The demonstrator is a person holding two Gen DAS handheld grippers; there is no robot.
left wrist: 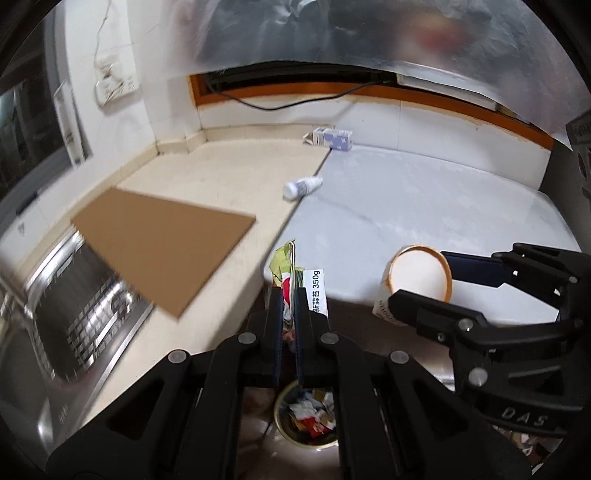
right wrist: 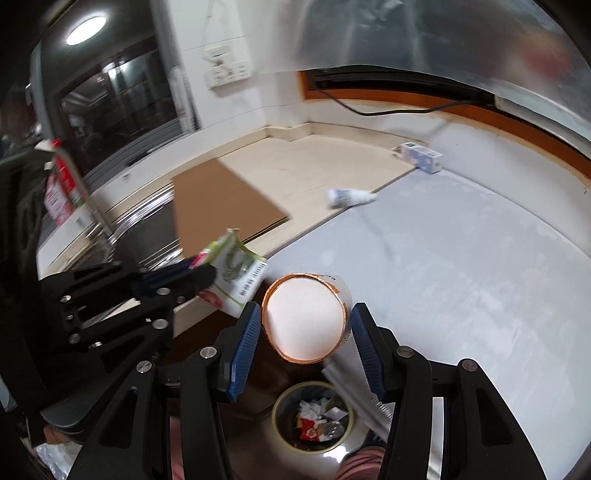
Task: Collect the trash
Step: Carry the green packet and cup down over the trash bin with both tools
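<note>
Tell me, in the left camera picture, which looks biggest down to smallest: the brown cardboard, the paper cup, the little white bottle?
1. Cardboard sheet, biggest by far.
2. Paper cup, though it is near the camera, which makes it look bigger.
3. White bottle, smallest, and farther away.

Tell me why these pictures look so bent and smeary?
Left wrist view: the fisheye lens curves the counter edge, and the cardboard sheet is motion-blurred. Right wrist view: a ceiling lamp glares in the dark window, and the small bottle is smeared.
</note>
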